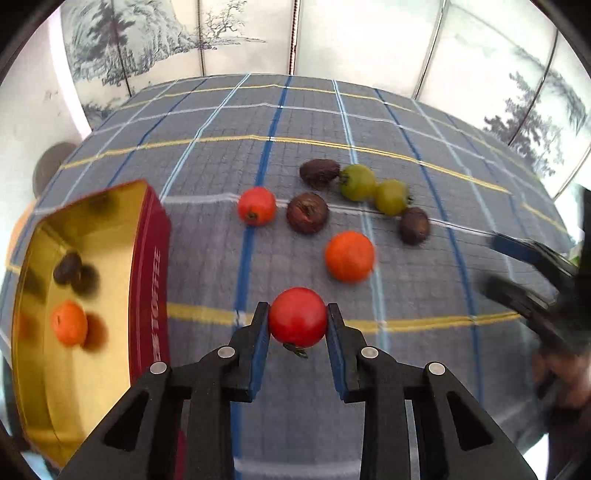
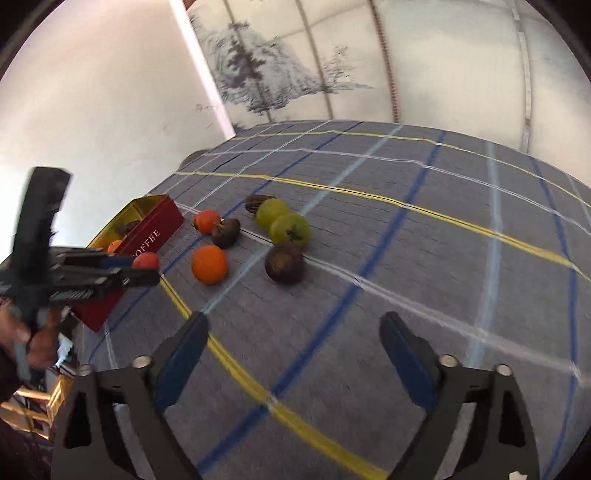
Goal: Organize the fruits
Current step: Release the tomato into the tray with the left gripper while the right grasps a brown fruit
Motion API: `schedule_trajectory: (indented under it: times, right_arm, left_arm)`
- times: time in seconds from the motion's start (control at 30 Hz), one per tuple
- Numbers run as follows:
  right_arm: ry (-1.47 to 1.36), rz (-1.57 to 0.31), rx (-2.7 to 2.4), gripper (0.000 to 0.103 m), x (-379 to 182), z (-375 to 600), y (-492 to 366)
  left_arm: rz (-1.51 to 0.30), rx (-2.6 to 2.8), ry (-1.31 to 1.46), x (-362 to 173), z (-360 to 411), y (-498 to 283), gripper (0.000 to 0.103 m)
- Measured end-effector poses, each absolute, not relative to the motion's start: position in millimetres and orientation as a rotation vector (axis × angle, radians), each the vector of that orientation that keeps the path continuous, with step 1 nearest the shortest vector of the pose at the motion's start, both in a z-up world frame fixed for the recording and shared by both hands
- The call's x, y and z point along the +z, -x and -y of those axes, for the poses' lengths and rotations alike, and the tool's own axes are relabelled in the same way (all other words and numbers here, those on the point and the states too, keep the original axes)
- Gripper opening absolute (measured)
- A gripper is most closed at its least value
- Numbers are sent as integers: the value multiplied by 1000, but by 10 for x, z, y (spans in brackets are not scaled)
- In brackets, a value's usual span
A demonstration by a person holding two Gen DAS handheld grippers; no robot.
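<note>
My left gripper (image 1: 297, 320) is shut on a red tomato (image 1: 297, 316) and holds it above the checked cloth, just right of the red coffee tin (image 1: 147, 266). The tin's gold inside holds an orange fruit (image 1: 68, 322) and a dark fruit (image 1: 67, 267). On the cloth lie an orange fruit (image 1: 349, 255), a red-orange fruit (image 1: 256, 205), three dark brown fruits (image 1: 307, 212) and two green fruits (image 1: 357, 182). My right gripper (image 2: 293, 325) is open and empty, above the cloth in front of the fruit group (image 2: 284, 263). The left gripper with the tomato (image 2: 146, 260) shows beside the tin (image 2: 151, 232).
The table (image 1: 406, 122) has a blue-grey checked cloth with yellow, white and blue lines. A painted folding screen (image 1: 369, 33) stands behind it. The right gripper shows blurred at the right edge of the left wrist view (image 1: 532, 273). A white wall (image 2: 110, 92) stands at the left.
</note>
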State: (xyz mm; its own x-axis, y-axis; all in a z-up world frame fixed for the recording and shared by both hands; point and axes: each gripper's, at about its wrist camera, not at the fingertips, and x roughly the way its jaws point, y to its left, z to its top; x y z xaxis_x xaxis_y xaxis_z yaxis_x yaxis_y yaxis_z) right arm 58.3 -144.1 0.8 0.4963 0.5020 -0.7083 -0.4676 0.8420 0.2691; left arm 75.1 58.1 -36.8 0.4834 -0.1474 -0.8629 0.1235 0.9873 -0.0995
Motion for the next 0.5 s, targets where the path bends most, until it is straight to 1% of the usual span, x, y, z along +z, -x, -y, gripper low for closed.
schedule_trajectory:
  times: [0.03,0.17,0.2,0.23,0.27,0.3,0.33,0.37,0.4,0.5]
  right_arm:
    - [-37,-883,595,77,-17,1364,-654]
    - [-1,-905,608,77,-85,1122,-900]
    - [8,-912,616,76,-103,1078,-943]
    - [23,-920,616,73,-136,1018,-986]
    - [30,-929,616,66,-163,990,-1012]
    - [37,-941,621,61,-201,948,-1041]
    - [57,-936,613,52,-209,924,-1051]
    - [72,-938,610,34,-206,902,-1071]
    - [75,-942,600,31,-203,893,-1085]
    - [49,-943,581,31,-201,953,-988]
  left_arm:
    - [-1055,-172,37,-345,-587,-708,31]
    - [-1041,-174,46,-262,-587,-573,31]
    - [-1038,-174,43,-242,-590,-545,31]
    - [-1031,-171,45,-219,-600,-517,31]
    - [-1026,-172,47,-201,-607,-494,31]
    - [-1022,-174,50,-180,-618,-476,31]
    - [-1016,-171,50,-164,-627,-455,31]
    - [-1011,-167,52,-153,-645,-443,31]
    - [-1008,-165,57,-141,-661,-425,31]
    - [-999,-161,81,-90,-727,-372,31]
